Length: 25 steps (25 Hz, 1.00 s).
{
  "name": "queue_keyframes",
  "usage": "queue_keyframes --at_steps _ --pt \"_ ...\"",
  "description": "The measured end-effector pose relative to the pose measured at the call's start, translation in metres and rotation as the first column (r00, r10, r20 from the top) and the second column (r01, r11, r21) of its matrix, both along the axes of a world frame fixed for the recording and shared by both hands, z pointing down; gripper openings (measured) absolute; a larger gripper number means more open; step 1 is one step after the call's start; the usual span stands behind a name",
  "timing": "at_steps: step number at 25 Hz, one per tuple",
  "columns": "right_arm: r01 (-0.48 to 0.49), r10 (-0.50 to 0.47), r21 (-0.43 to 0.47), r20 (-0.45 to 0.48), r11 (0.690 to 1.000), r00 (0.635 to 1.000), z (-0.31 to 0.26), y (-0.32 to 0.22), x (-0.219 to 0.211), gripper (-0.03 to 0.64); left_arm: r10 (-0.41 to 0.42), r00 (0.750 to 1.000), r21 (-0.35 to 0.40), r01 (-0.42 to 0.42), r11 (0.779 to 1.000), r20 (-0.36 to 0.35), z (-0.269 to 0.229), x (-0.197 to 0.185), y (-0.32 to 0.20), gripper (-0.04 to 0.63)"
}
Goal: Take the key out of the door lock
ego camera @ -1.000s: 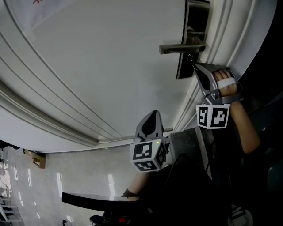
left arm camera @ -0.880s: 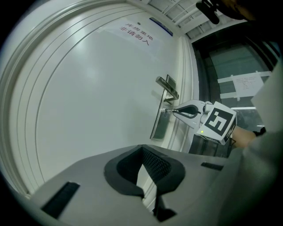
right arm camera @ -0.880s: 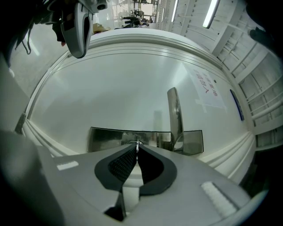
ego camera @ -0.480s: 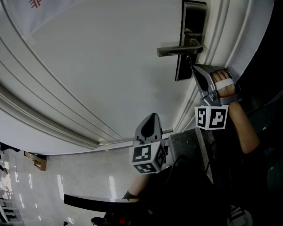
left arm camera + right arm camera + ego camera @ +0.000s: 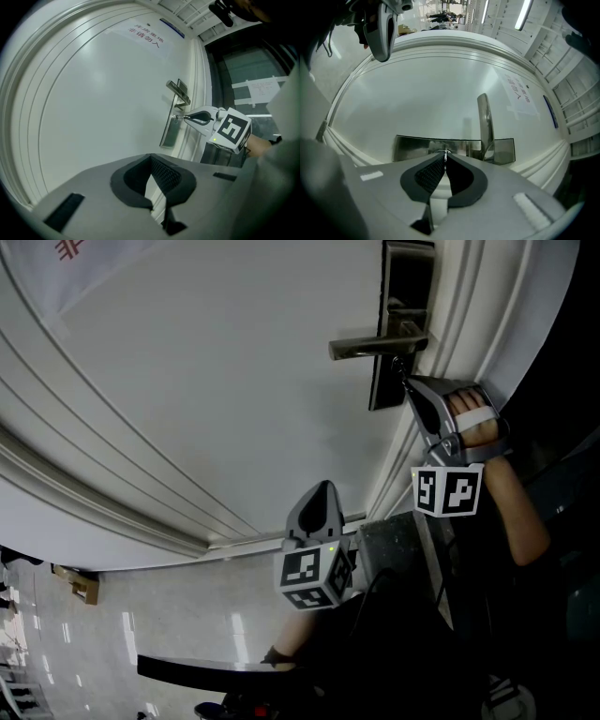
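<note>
Jaws of right gripper (image 5: 446,160) pinch thin silver key (image 5: 446,153).

I note: door (image 5: 216,399) smooth matt white paint; handle (image 5: 370,346) brushed metal; lock plate (image 5: 411,282) dark, glossy; floor (image 5: 178,615) shiny.

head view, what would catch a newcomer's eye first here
The dark lock plate with its metal lever handle stands out on the white door, upper right. Just under the handle, the right gripper is shut on the key; the left gripper hangs lower, shut and empty.
</note>
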State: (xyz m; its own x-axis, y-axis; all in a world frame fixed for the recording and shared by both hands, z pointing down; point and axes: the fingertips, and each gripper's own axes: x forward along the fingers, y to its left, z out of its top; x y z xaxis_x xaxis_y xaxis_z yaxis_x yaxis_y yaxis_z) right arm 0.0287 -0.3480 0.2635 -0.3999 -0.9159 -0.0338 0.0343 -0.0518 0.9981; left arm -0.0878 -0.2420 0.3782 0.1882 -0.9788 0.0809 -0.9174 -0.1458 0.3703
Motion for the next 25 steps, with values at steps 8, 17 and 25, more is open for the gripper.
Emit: queue_keyframes --at_steps 8,17,25 --pt "0.002 -0.002 0.002 -0.004 1.0 1.0 0.0016 0.0018 0.0015 0.012 0.002 1.0 -0.011 -0.002 1.0 0.017 0.0066 0.0002 0.0012 0.0" --pt "0.003 -0.003 0.006 -0.006 1.0 1.0 0.0014 0.0026 0.0021 0.012 0.001 1.0 -0.011 -0.001 1.0 0.011 0.0058 0.0009 0.0013 0.0" --pt "0.005 -0.005 0.007 -0.007 1.0 1.0 0.0017 0.0042 0.0031 0.012 0.009 1.0 -0.008 -0.009 1.0 0.017 0.0066 0.0046 0.0007 0.0"
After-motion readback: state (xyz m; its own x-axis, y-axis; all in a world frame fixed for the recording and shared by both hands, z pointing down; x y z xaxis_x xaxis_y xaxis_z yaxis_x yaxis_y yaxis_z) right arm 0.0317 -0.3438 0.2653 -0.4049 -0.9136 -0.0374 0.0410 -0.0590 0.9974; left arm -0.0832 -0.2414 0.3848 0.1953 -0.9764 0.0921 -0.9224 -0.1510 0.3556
